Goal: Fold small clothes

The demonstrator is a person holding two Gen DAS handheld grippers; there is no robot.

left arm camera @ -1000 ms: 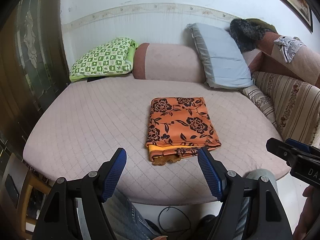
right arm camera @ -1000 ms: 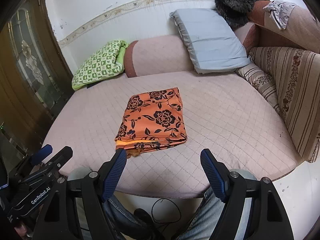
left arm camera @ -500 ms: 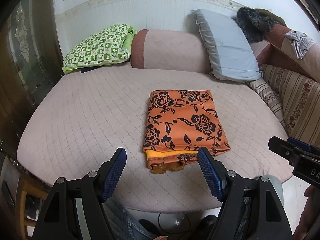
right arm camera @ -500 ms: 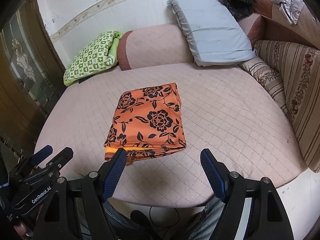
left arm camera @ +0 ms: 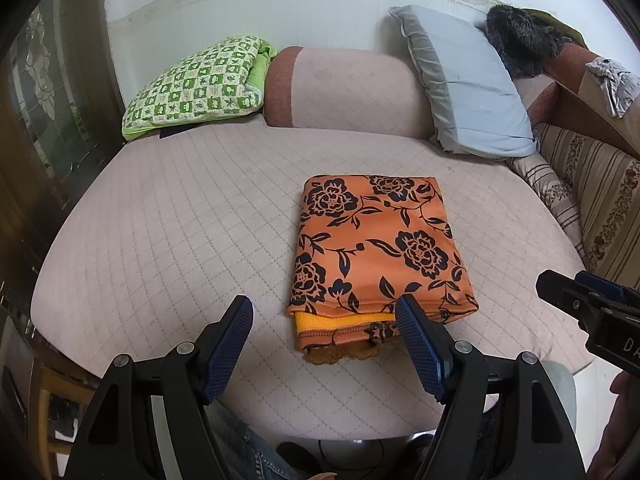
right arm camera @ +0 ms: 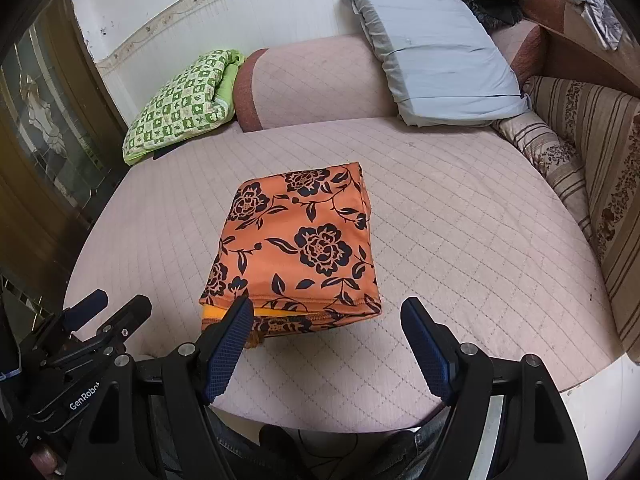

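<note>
An orange garment with black flowers [left arm camera: 376, 248] lies folded into a rectangle on the pink quilted bed [left arm camera: 180, 240]; its yellow inner layer and lace hem show at the near edge. It also shows in the right wrist view [right arm camera: 304, 248]. My left gripper [left arm camera: 326, 316] is open and empty, just short of the garment's near edge. My right gripper [right arm camera: 328, 318] is open and empty, over the garment's near right corner. The right gripper shows at the right edge of the left wrist view [left arm camera: 588, 304], and the left gripper shows at lower left of the right wrist view [right arm camera: 100, 320].
A green checked pillow [left arm camera: 200, 84], a pink bolster [left arm camera: 344, 88] and a grey-blue pillow [left arm camera: 468, 84] line the far wall. A striped sofa back [left arm camera: 600, 200] runs along the right. A dark wooden door [right arm camera: 44, 140] stands at the left. The bed's front edge is near me.
Both grippers have moved forward and lower toward the folded garment, which now looks larger and nearer. Both jaws stay open. The garment has not moved.
</note>
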